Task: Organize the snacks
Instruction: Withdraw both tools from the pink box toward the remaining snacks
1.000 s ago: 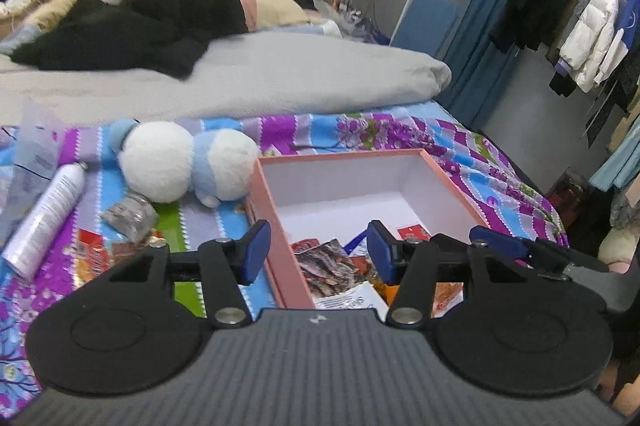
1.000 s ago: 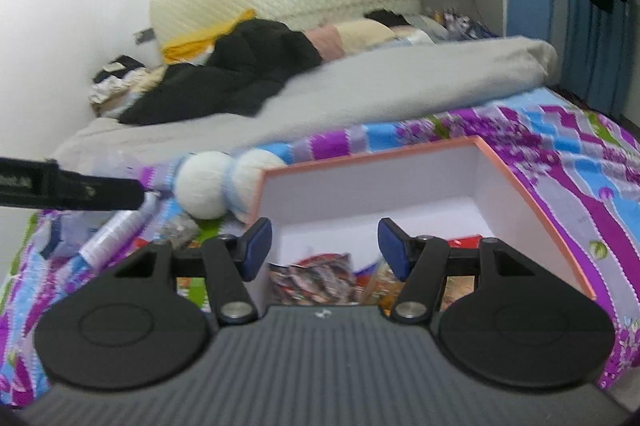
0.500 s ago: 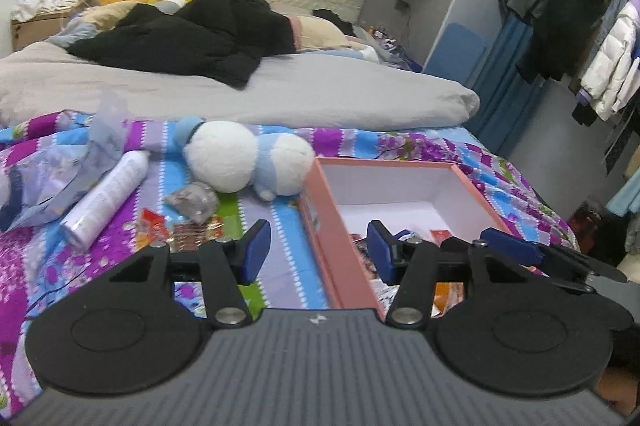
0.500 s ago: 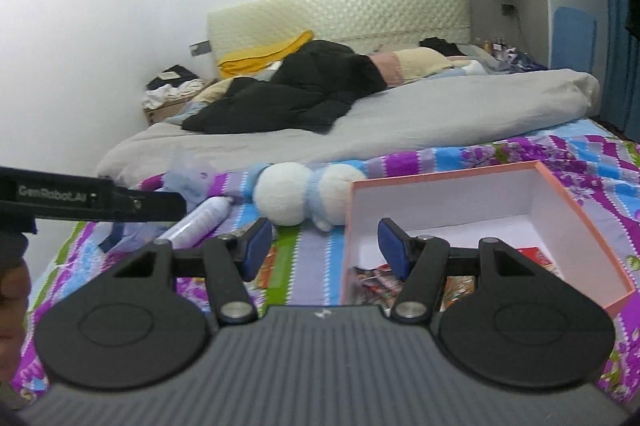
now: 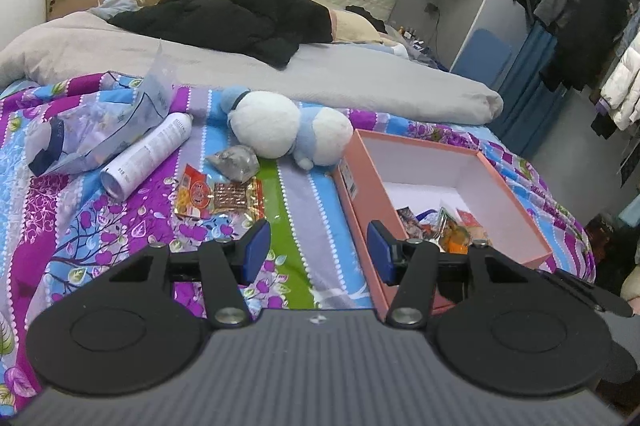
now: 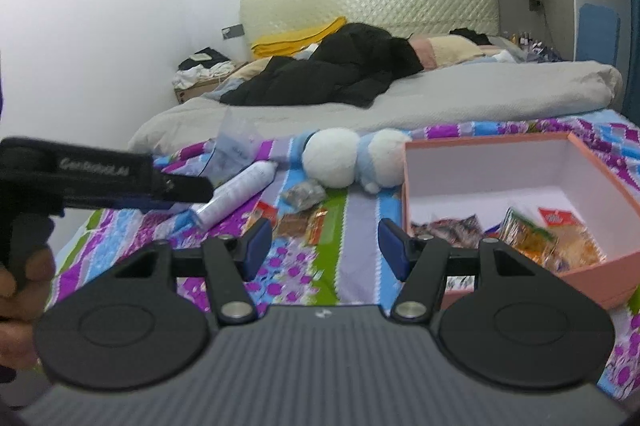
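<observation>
Left gripper (image 5: 318,252) hangs over the patterned bedspread (image 5: 132,238), jaws apart, nothing between the blue pads. Right gripper (image 6: 324,248) likewise released and empty above the same cloth. From the left wrist view, the pink box (image 5: 360,209) sits at about 2 o'clock of the gripper, its near long wall just beside the right pad; several snack packets (image 5: 448,226) lie heaped in its near corner. Loose snacks still on the bedspread at about 11 o'clock: a red-and-orange packet (image 5: 194,195) touching a brown-windowed packet (image 5: 236,195), and a crumpled grey foil packet (image 5: 236,161) just beyond them. A white-and-blue plush toy (image 5: 288,129) lies at 12 o'clock, close to the box's far corner. A white spray can (image 5: 148,155) lies on its side at 10 o'clock, next to a clear plastic bag (image 5: 92,133). From the right wrist view, the box (image 6: 600,280) is at 2 o'clock and the loose packets (image 6: 300,222) at 12 o'clock; the other gripper's black body enters at 9 o'clock, a hand (image 6: 20,286) on its grip.
</observation>
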`<action>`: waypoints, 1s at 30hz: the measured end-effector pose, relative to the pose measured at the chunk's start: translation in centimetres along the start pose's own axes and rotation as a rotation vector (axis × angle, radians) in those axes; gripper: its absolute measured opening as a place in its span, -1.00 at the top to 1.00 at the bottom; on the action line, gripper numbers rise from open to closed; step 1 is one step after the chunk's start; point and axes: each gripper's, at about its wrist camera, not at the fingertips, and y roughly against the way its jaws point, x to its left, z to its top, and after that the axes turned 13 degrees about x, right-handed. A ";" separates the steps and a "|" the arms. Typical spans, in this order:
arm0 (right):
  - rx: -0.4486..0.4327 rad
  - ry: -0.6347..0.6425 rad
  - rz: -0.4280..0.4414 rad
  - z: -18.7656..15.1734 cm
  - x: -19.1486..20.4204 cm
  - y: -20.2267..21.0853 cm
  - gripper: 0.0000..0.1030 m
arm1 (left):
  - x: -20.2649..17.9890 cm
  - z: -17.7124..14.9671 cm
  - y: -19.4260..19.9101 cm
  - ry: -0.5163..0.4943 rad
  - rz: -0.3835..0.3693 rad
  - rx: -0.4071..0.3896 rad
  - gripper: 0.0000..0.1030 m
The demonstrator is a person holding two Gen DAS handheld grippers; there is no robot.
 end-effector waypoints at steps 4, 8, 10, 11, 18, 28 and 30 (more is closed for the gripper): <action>0.017 0.013 -0.004 -1.4 0.7 -0.4 -0.19 | 0.5 -1.1 -0.2 0.005 0.011 0.015 -0.15; 0.036 0.012 0.005 -2.5 1.0 -1.1 -0.19 | 1.6 -2.7 -0.8 0.027 0.008 0.027 -0.22; 0.049 0.014 0.008 -3.0 1.2 -1.7 -0.19 | 2.2 -3.5 -1.3 0.038 0.017 0.041 -0.22; 0.053 0.015 0.007 -3.2 1.3 -2.1 -0.19 | 2.5 -3.7 -1.6 0.043 0.023 0.050 -0.22; 0.058 0.032 0.015 -3.5 1.7 -4.0 -0.19 | 4.7 -3.8 -4.1 0.080 0.063 0.088 -0.36; 0.062 0.052 0.015 -2.4 2.2 -8.0 -0.19 | 6.9 -1.1 -7.2 0.093 0.093 0.083 -0.58; 0.070 0.047 0.016 -2.2 2.1 -8.6 -0.19 | 7.5 -0.7 -7.7 0.100 0.103 0.077 -0.66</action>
